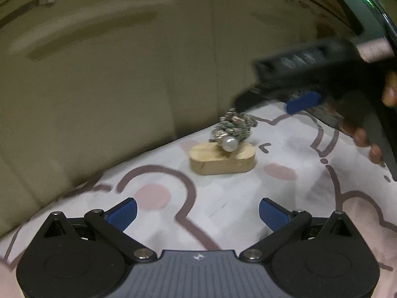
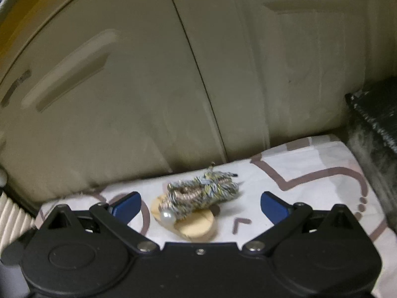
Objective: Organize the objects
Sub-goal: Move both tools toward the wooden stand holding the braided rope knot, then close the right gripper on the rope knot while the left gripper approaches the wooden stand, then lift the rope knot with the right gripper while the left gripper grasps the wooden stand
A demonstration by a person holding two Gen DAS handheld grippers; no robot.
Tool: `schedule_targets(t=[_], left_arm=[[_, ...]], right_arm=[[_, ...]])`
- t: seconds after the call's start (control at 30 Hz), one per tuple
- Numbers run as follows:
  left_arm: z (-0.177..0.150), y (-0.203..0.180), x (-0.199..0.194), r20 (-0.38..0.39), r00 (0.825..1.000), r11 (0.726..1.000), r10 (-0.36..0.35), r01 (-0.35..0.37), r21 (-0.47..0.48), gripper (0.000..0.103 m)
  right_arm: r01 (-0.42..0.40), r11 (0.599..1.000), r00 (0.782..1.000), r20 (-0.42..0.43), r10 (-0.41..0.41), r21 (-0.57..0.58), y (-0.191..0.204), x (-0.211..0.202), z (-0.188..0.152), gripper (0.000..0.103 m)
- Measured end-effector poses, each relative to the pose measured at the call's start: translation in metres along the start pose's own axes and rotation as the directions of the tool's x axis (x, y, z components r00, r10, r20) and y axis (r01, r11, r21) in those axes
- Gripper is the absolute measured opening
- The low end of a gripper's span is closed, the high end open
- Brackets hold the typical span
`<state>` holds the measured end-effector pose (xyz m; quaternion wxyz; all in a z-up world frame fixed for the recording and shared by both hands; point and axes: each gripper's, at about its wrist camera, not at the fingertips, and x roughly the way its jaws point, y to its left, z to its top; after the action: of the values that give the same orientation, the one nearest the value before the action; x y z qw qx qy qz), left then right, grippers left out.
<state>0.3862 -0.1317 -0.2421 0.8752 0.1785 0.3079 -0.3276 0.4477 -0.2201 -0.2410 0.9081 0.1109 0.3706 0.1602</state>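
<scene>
- Left tool [image 1: 197, 214] is gaping wide and empty over the patterned sheet [image 1: 230, 198]; a wooden block [image 1: 221, 160] is lying ahead, a beaded bundle [image 1: 233, 128] resting on it.
- Right tool [image 2: 200, 208] is hanging open just above that bundle [image 2: 202, 193], gripping nothing.
- Judging by this, a pickup is starting; next, lowering and closing around the bundle without tipping the block [image 2: 196, 228].

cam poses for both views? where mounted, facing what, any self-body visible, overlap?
Left wrist: on the left gripper, jaws open, facing the oval wooden block with its pearl-tipped silvery cord bundle on the patterned sheet; right gripper and hand visible.
Right wrist: on the right gripper, open, looking down closer over the same block.
Shared: block, bundle, sheet, beige cabinet doors.
</scene>
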Motion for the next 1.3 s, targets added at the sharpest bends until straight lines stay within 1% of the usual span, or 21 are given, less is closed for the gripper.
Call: schedule_targets(t=[0.1,0.27,0.33,0.4,0.53,0.6,0.67,0.7,0.73,0.83,0.93,1.03,1.1,1.17,1.27,1.3], left_arm=[[0.004,-0.003,0.015,0.005,1.000,0.999,-0.023,0.023,0.022,0.103],[0.011,-0.011,0.034,0.035,0.998,0.996,-0.046,0.043,0.084,0.103],[0.014,-0.015,0.041,0.044,0.997,0.993,-0.060,0.055,0.106,0.103],[0.018,-0.019,0.049,0.050,0.997,0.992,-0.058,0.052,0.117,0.103],[0.024,-0.024,0.065,0.034,0.997,0.991,-0.070,0.065,0.115,0.103],[0.026,-0.026,0.072,0.028,0.997,0.992,-0.069,0.066,0.105,0.103],[0.028,-0.026,0.077,0.024,0.998,0.993,-0.065,0.063,0.095,0.103],[0.029,-0.027,0.080,0.025,0.998,0.994,-0.062,0.060,0.090,0.103],[0.030,-0.026,0.083,0.025,0.998,0.995,-0.062,0.060,0.084,0.103],[0.033,-0.026,0.090,0.026,0.998,0.997,-0.053,0.052,0.059,0.103],[0.036,-0.026,0.096,0.029,0.998,0.998,-0.050,0.049,0.038,0.103],[0.039,-0.029,0.102,0.025,0.998,0.998,-0.049,0.048,0.037,0.103],[0.041,-0.032,0.107,0.023,0.999,0.999,-0.031,0.030,0.040,0.103],[0.042,-0.033,0.110,0.021,0.999,0.999,-0.031,0.030,0.031,0.103],[0.045,-0.030,0.113,0.011,1.000,0.999,-0.026,0.026,0.019,0.103],[0.048,-0.029,0.116,0.006,1.000,1.000,-0.024,0.024,0.008,0.103]], right_arm=[[-0.005,0.999,1.000,-0.011,0.005,0.037,0.004,0.012,0.002,0.103],[0.002,1.000,0.999,-0.051,-0.001,0.023,0.010,0.031,0.001,0.103],[0.015,0.999,0.998,-0.058,-0.013,0.034,0.009,0.037,0.000,0.103],[0.006,0.998,0.998,-0.059,-0.003,0.059,0.005,0.043,0.001,0.101],[-0.028,0.993,0.996,-0.087,0.038,0.118,-0.007,0.052,0.001,0.079],[-0.036,0.989,0.993,-0.102,0.052,0.146,-0.014,0.054,0.000,0.072],[-0.073,0.981,0.990,-0.106,0.093,0.180,-0.023,0.053,-0.001,0.060],[-0.082,0.978,0.989,-0.109,0.104,0.190,-0.026,0.052,-0.002,0.050],[-0.075,0.978,0.989,-0.113,0.099,0.193,-0.028,0.050,-0.002,0.049],[-0.084,0.980,0.991,-0.091,0.102,0.182,-0.037,0.040,-0.004,0.048],[-0.075,0.984,0.992,-0.085,0.089,0.160,-0.046,0.027,-0.003,0.047],[-0.068,0.988,0.993,-0.083,0.080,0.139,-0.056,0.013,-0.005,0.047],[-0.059,0.992,0.994,-0.082,0.069,0.113,-0.062,0.003,-0.011,0.047],[-0.051,0.994,0.994,-0.092,0.059,0.092,-0.067,-0.005,-0.017,0.047],[-0.052,0.994,0.992,-0.110,0.063,0.096,-0.079,-0.011,-0.028,0.047],[-0.051,0.994,0.991,-0.116,0.061,0.093,-0.082,-0.012,-0.027,0.047]])
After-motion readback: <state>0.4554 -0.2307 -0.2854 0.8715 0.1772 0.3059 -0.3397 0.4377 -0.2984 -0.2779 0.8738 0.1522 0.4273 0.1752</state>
